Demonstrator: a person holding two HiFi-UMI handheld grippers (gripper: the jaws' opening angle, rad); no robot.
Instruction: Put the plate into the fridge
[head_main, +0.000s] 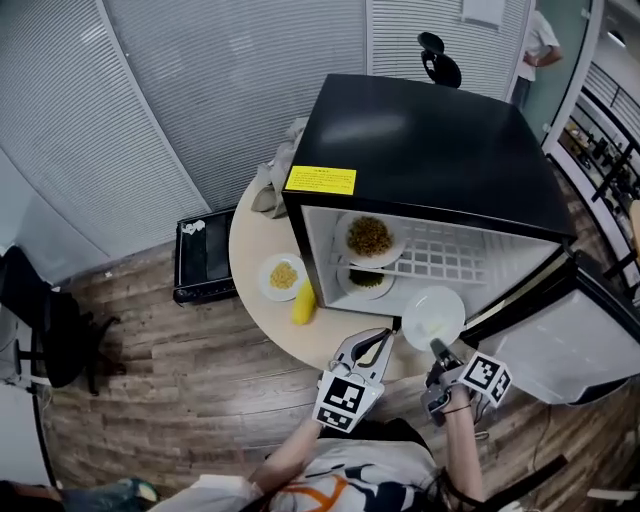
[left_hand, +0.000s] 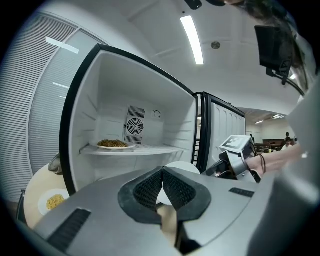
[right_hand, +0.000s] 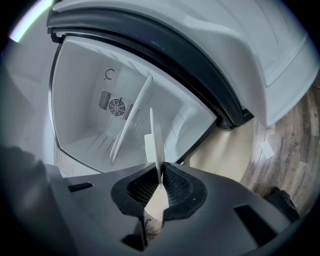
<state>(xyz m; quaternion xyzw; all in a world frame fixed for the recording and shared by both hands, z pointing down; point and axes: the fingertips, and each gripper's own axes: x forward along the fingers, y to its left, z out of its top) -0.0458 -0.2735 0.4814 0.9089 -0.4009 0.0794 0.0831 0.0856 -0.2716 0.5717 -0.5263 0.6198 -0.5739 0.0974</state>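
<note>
The fridge (head_main: 430, 140) already stands open at the middle of the head view, its door (head_main: 570, 340) swung to the lower right. What is left is the placing itself: the empty white plate (head_main: 433, 317) hangs just in front of the opening, not yet inside. The right gripper (head_main: 437, 347) has its jaws closed tight on the plate's rim. The left gripper (head_main: 378, 345) sits beside it with its jaws together on nothing. The wire shelf (head_main: 450, 255) already carries a noodle plate (head_main: 370, 238), with a lower dish (head_main: 366, 280) beneath, so free room looks to lie toward the right. Only the head view shows the round surface (head_main: 248, 240) under the fridge. The right gripper view shows the plate edge-on, rising from the jaws at frame centre toward the rear fan (right_hand: 116, 106).
</note>
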